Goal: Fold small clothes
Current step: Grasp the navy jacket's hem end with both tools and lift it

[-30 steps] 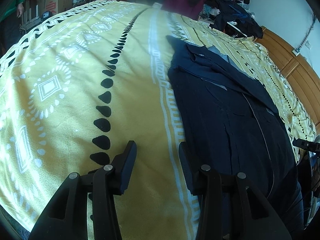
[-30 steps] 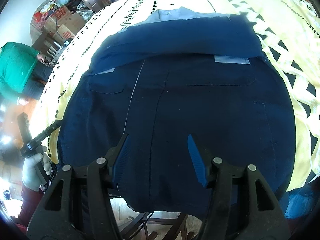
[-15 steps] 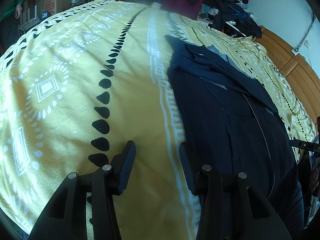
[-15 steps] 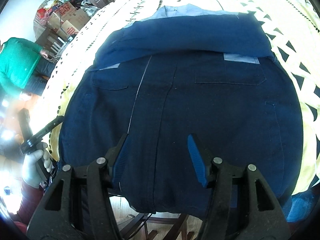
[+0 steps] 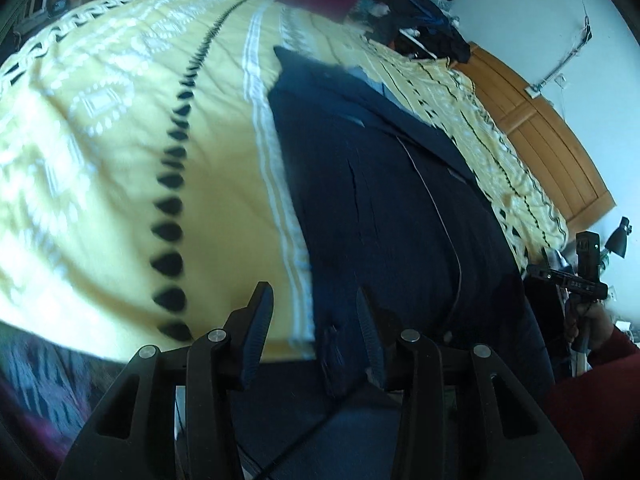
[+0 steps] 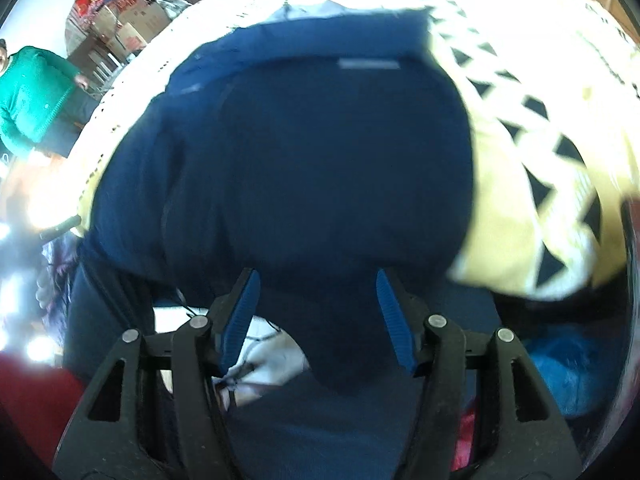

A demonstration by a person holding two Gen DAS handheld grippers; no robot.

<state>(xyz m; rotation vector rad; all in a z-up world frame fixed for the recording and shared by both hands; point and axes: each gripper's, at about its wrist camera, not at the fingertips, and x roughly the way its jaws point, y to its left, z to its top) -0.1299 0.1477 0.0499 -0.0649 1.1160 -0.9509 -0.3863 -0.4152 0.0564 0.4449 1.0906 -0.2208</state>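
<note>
Looking along your left gripper (image 5: pixel 312 320), you see its jaws spread wide and empty, straddling the near left edge of the dark navy garment (image 5: pixel 384 184), which lies flat on the yellow patterned bedspread (image 5: pixel 120 152). At the right edge, your hand (image 5: pixel 588 328) holds the other tool. From your right gripper (image 6: pixel 318 304), the jaws also stand apart, holding nothing, with the garment's (image 6: pixel 312 152) near hem hanging off the bed edge between them; this view is blurred.
</note>
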